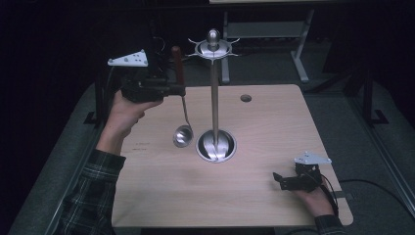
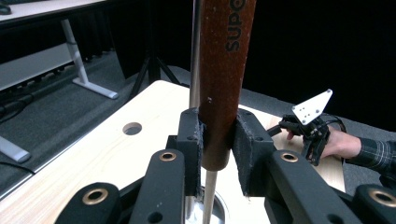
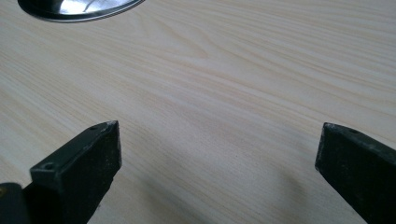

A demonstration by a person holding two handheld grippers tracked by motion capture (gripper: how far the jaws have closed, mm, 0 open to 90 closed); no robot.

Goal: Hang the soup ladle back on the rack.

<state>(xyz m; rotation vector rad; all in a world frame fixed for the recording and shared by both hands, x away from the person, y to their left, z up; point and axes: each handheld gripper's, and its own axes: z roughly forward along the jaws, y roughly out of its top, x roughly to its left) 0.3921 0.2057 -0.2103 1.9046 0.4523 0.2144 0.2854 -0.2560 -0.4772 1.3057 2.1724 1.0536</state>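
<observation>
Here ladle (image 1: 182, 117) hangs upright, handle clamped in left gripper (image 1: 178, 90).

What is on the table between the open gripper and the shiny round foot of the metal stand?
Nothing. In the high view, bare light wooden table lies between the right gripper and the stand's shiny round base; the right gripper view agrees.

A light wooden table (image 1: 161, 196) has a small round hole (image 1: 246, 98) near its far edge. A shiny metal stand (image 1: 216, 145) sits on its middle.
</observation>
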